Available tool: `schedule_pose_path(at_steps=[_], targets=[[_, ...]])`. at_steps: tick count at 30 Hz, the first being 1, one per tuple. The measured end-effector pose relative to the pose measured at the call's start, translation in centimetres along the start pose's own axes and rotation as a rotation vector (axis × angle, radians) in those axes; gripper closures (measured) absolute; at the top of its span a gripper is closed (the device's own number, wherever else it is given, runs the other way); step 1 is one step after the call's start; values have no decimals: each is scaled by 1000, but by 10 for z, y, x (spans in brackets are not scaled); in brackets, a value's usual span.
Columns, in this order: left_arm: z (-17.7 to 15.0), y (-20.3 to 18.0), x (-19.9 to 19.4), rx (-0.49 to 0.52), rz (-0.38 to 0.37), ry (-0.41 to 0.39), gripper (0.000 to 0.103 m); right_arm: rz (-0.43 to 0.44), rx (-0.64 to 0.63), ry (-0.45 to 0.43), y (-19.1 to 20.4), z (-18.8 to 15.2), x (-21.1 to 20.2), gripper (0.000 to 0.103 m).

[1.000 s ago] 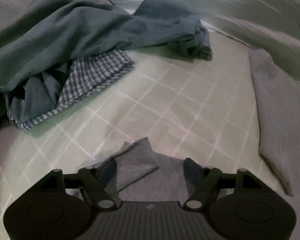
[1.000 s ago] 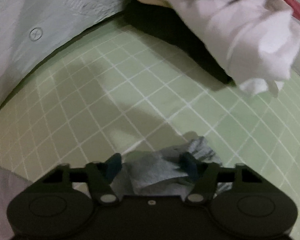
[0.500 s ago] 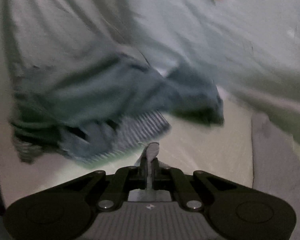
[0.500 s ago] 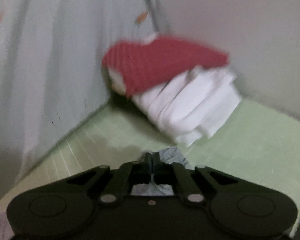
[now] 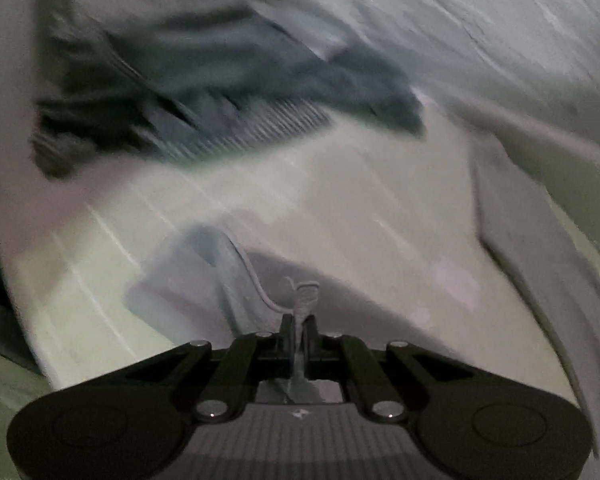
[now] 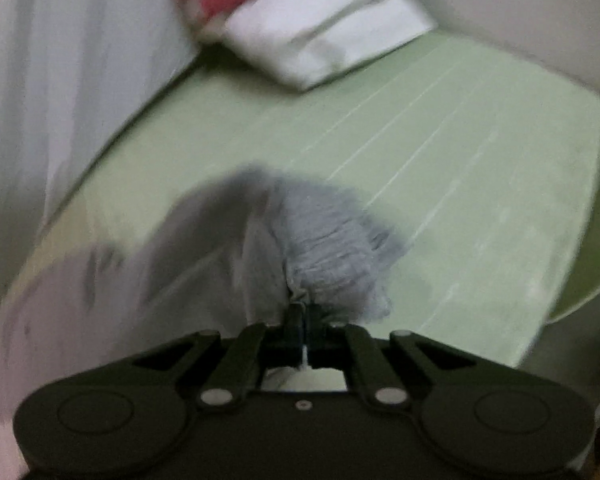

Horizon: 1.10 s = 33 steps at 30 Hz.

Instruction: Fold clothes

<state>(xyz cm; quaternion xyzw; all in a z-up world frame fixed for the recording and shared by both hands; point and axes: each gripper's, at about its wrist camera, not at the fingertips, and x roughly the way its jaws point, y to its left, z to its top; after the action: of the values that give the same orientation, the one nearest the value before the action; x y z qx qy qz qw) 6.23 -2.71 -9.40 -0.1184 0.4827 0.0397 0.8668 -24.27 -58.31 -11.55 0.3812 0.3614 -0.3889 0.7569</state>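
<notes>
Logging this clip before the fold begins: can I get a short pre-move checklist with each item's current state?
1. Left gripper shut on the grey garment: ok.
2. Right gripper shut on the same cloth: ok.
3. Bare green mat ahead to lay it on: ok.
4. Folded white stack apart from the work area: ok.
5. Blue clothes pile apart from the held cloth: ok.
6. Garment spread flat, untwisted: cannot tell, blurred.

Motion blur smears the far pile of blue clothes (image 5: 220,92) in the left wrist view, so separate garments cannot be told apart. A grey cloth (image 5: 540,264) runs off the right edge. In the right wrist view, the red and white stack (image 6: 320,32) is blurred and cut by the top edge.
</notes>
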Motion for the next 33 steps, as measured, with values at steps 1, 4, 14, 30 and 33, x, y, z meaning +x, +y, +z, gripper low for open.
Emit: schedule_pose_path(at_steps=[1, 4, 14, 30, 33], targets=[[-6, -9, 7, 9, -14, 21, 99, 17, -30, 24, 10, -2, 9, 101], [-11, -32, 23, 52, -13, 44, 99, 47, -142, 62, 42, -4, 31, 101], [53, -79, 76, 70, 24, 23, 99, 46, -297, 1, 148, 48, 111, 103], [110, -152, 99, 160, -9, -79, 99, 75, -227, -146, 156, 146, 161, 103], [101, -145, 85, 155, -13, -84, 99, 42, -164, -154, 117, 132, 130, 103]])
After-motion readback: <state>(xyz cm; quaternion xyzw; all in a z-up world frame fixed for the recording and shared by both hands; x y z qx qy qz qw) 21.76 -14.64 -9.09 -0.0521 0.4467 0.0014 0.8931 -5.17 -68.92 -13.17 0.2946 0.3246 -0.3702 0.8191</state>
